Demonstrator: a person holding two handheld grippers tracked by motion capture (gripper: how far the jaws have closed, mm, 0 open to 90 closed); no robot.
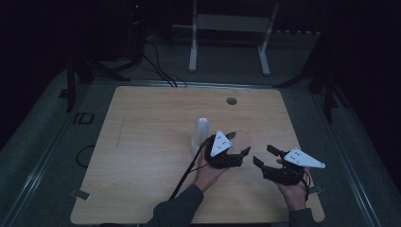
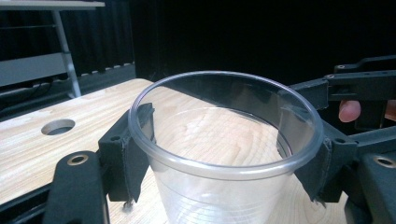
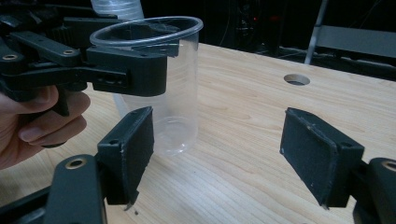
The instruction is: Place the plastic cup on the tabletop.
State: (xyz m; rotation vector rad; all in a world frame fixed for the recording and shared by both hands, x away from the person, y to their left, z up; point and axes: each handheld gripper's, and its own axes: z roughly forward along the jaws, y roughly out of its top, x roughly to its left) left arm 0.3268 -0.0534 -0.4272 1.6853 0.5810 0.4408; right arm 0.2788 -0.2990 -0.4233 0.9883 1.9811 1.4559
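The left gripper [image 1: 235,147] is clamped on the clear, round plastic cup [image 2: 224,154] just under its rim, the cup upright near the centre of the light wooden table [image 1: 142,142]. A stack of translucent cups [image 1: 201,132] stands at its nine o'clock. The right gripper [image 1: 261,156], at the cup's three o'clock, has its jaws spread and holds nothing. Squeeze lightly, since thin walls probably buckle, and keep the cup level while lifting.

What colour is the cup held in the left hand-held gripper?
Clear, colourless plastic cup; best in the left gripper view.
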